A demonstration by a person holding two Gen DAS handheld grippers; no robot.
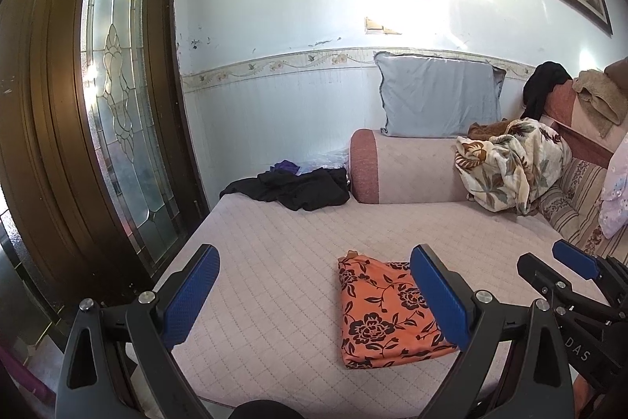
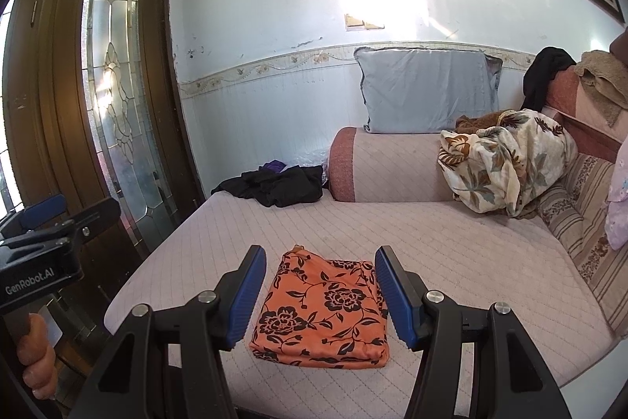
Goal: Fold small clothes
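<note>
An orange cloth with black flowers [image 2: 324, 313] lies folded into a flat rectangle near the front of the quilted pink sofa seat [image 2: 451, 254]; it also shows in the left wrist view [image 1: 382, 317]. My right gripper [image 2: 320, 295] is open and empty, hovering just before and above the cloth. My left gripper [image 1: 314, 295] is open and empty, left of the cloth; its right finger hides part of the cloth. The right gripper [image 1: 565, 269] shows at the right edge of the left wrist view, and the left gripper [image 2: 51, 218] at the left edge of the right wrist view.
A crumpled black garment [image 2: 274, 185] lies at the seat's far left. A floral blanket [image 2: 506, 160] is heaped at the back right by the bolster [image 2: 384, 163] and grey pillow [image 2: 428, 91]. A wooden door with glass [image 2: 117, 97] stands left.
</note>
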